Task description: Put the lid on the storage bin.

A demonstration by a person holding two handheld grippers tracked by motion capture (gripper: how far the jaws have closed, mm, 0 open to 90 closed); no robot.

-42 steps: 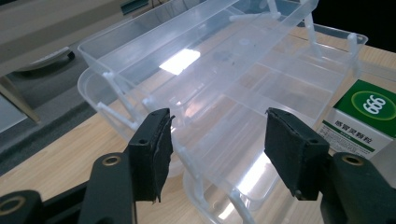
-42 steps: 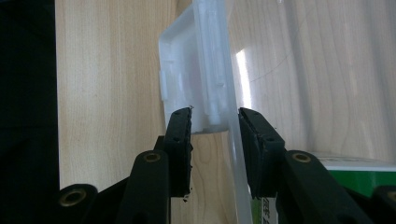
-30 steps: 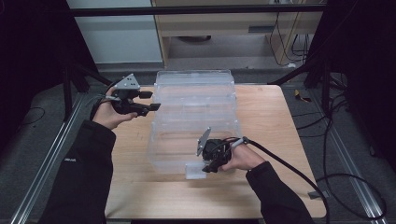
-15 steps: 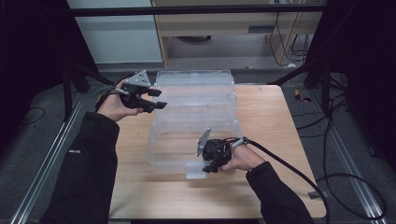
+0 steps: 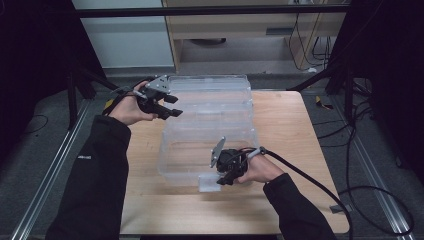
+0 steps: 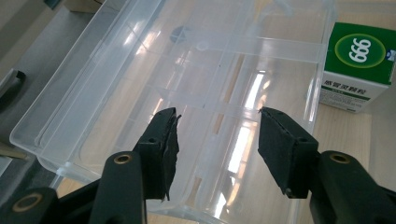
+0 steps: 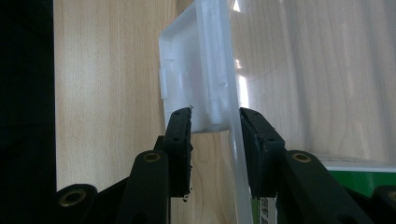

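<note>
Two grippers at clear plastic bin [image 5: 210, 125], mid-desk. Right gripper [image 5: 226, 176] jaws clamped on white latch [image 7: 198, 79] at bin's near wall. Left gripper [image 5: 167, 106] jaws apart, just been closing, nothing between, above bin's far left rim. Judged step: steadying bin; next, left needs rim grip. Green-white box [image 6: 357, 65] beside bin. Wooden desk [image 5: 285, 115]; dark room, grey floor, cables.
</note>
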